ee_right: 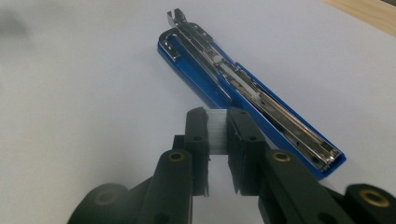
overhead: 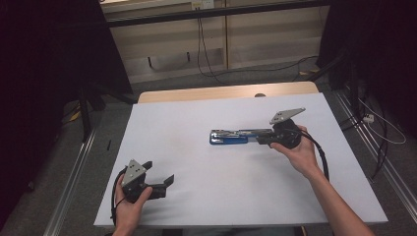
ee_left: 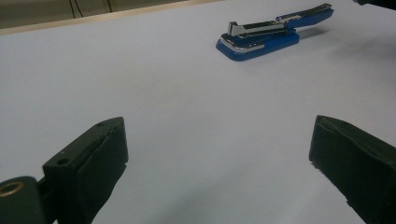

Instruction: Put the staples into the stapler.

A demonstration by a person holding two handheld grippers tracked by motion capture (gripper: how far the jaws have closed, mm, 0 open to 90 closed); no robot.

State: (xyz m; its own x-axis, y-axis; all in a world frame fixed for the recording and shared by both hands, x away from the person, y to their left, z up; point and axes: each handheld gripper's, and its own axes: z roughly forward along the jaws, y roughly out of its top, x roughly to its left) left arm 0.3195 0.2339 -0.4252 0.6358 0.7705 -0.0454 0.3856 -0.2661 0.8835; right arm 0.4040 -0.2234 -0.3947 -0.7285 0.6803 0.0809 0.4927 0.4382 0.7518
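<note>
A blue stapler [overhead: 228, 136] lies on the white table with its top swung open, so the metal staple channel [ee_right: 243, 81] shows along its length. My right gripper [overhead: 260, 139] sits at the stapler's right end, just above the channel. In the right gripper view its jaws [ee_right: 217, 116] stand close together on a thin pale strip of staples [ee_right: 217, 133]. My left gripper [overhead: 160, 172] rests near the table's front left, far from the stapler [ee_left: 266, 37]. Its jaws [ee_left: 217, 140] are wide apart with nothing between them.
The white table top [overhead: 196, 118] has a wooden edge [overhead: 216, 92] at the far side. Beyond it are a carpeted floor with cables [overhead: 206, 59] and dark curtains on both sides. A metal rail [overhead: 74, 172] runs along the left of the table.
</note>
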